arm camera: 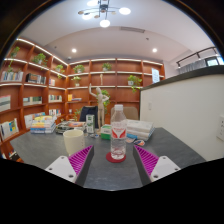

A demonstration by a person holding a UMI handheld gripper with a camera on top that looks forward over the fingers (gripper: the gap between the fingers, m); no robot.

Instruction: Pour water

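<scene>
Big room with wooden shelves [40,85] running along the back walls, mostly books and boxes plus some green plants up on the higher levels. A ceiling light [103,12] with a few round lamps hangs overhead, and there's a tall white counter [195,110] off to one side.

Closer in is a dark grey table [40,148], kinda cluttered at the far end: a stack of colourful books [42,123] and some boxes [138,128] behind the main stuff. Can't really make out the labels on any of it.

The gripper [112,160] sits low over the table with its fingers spread apart, magenta pads [80,160] facing in. Not clamped on anything.

The bottle [118,133] stands upright on the table right between the fingers, toward their tips, with a visible gap on both sides. It's clear plastic with a red cap and a label around the middle, and it's resting on the table on its own.

The cup [74,141], white-ish, stands just beside the bottle, near the tip of one finger, a bit apart from it.

There's also a small dark jar [90,124] further back, beyond the cup.
</scene>
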